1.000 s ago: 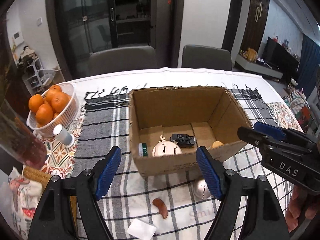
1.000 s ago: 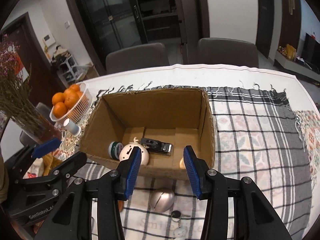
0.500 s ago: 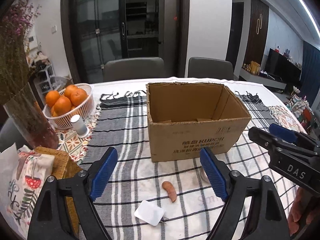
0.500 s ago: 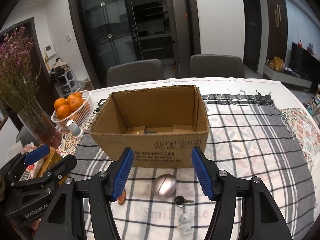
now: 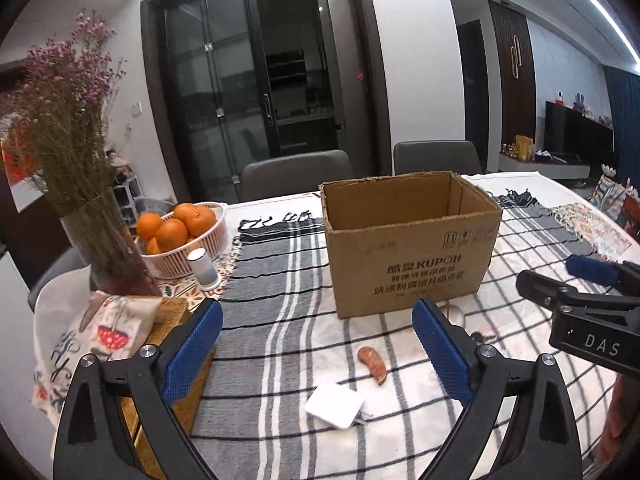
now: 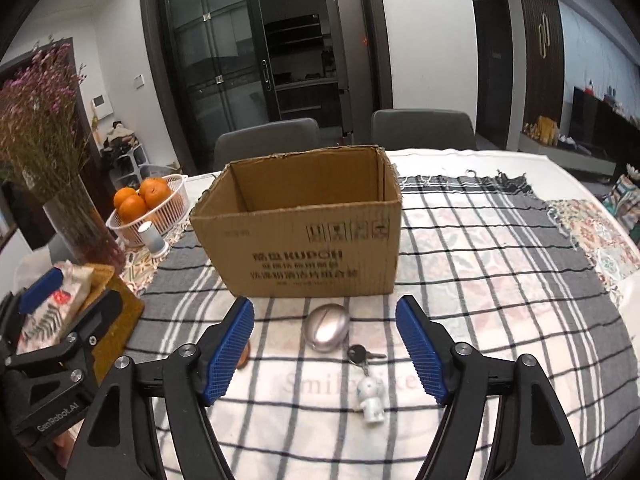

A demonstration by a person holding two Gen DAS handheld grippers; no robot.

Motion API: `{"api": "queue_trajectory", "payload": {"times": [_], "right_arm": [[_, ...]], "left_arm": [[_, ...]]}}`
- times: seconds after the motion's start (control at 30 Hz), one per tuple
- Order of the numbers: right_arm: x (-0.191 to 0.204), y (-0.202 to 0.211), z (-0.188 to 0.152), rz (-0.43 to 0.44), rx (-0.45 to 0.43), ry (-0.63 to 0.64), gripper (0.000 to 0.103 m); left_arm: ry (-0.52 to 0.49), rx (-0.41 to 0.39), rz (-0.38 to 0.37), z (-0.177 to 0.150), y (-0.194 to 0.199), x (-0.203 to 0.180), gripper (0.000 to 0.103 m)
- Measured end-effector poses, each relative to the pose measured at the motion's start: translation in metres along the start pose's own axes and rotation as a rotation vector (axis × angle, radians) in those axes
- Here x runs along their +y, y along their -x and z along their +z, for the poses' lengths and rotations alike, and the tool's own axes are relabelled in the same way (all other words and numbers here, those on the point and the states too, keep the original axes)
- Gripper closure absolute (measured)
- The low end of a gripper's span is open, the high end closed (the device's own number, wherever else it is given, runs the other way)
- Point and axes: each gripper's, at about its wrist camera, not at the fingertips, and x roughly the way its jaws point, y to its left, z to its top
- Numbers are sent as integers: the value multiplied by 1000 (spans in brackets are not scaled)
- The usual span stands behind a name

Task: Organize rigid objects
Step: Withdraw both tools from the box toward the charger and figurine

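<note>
An open cardboard box (image 5: 412, 240) (image 6: 304, 236) stands on the checked cloth ahead of both grippers; its inside is hidden from here. In front of it lie a small brown oblong piece (image 5: 373, 364), a white square block (image 5: 335, 403), a silver egg-shaped object (image 6: 326, 326) and a key with a white figure charm (image 6: 368, 384). My left gripper (image 5: 318, 352) hovers over the brown piece, its jaws opening with nothing between them. My right gripper (image 6: 324, 344) hangs near the silver egg, jaws opening too, touching nothing.
A white basket of oranges (image 5: 180, 232), a small white bottle (image 5: 202, 268) and a glass vase of dried flowers (image 5: 92, 216) stand at the left. A tissue box in patterned fabric (image 5: 96, 332) sits near the left edge. Two grey chairs (image 6: 268, 140) stand behind the table.
Both grippers pulled back from over the box and dropped lower, so I now see its front wall instead of its contents. Both pairs of jaws spread wider.
</note>
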Motion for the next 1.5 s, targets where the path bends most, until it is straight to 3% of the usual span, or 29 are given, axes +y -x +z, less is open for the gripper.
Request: {"api": "queue_trajectory", "payload": {"times": [0.27,0.63,1.23,1.5], "right_arm": [[-3,18,-35,-41,-80,6,20],[-3,22,-73,-162,-151,16,16],[-21,-31,-91,-162,-16,-41,16],[-19,-55,-90,-141,36,2,18]], "left_arm": [[1,-50,12,-33,15,-4,4],[-25,-35,16,-73,5,-6,4],[150,111,53,-95,-46,-10,1],[140,162,108,-95,-71,-15,1]]}}
